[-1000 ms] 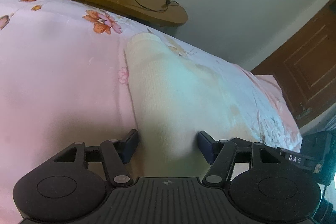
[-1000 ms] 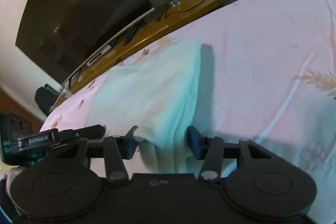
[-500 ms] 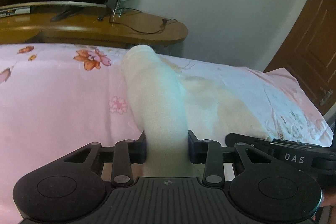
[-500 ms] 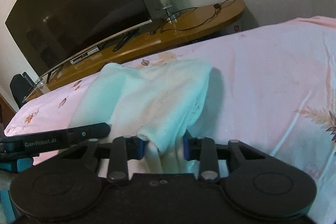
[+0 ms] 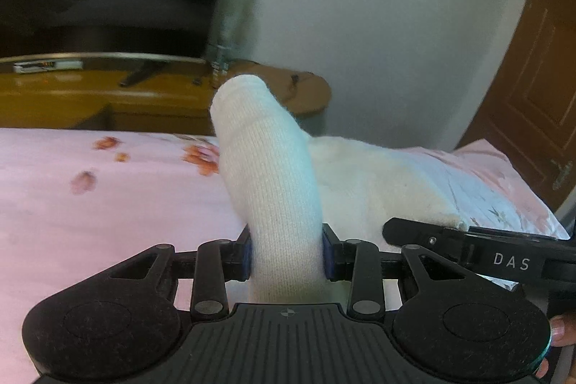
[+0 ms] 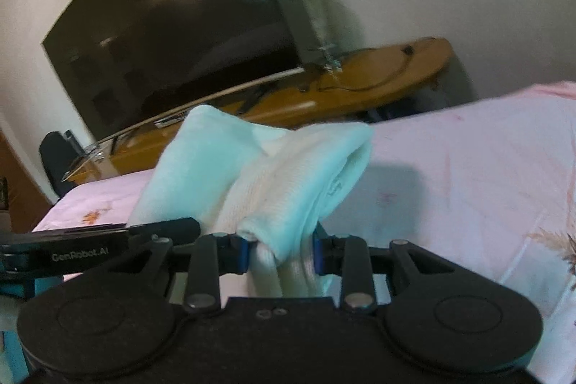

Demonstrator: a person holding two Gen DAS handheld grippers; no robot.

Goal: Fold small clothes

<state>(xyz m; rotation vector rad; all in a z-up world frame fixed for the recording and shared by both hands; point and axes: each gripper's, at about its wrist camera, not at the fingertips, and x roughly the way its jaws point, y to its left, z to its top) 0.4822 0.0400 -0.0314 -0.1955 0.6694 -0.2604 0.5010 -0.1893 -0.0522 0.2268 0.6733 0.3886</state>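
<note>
Pink flowered bedsheet (image 5: 108,222), dark television (image 6: 172,38) on a wooden stand (image 6: 378,78) behind, white knitted garment (image 5: 273,175) lifted off the sheet, left gripper (image 5: 286,252) clamped on one bunched end, right gripper (image 6: 279,254) clamped on another.

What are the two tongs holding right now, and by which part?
Both hold the white knitted garment: the left tongs pinch a rolled tube-like end, the right tongs a bunched edge; which part is unclear.

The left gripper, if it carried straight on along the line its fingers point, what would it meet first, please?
The left gripper is shut on the white knitted garment, which rises directly ahead. Pushing on would bunch that cloth first, then probably meet the pink floral bedsheet beyond; depth is unclear.
</note>
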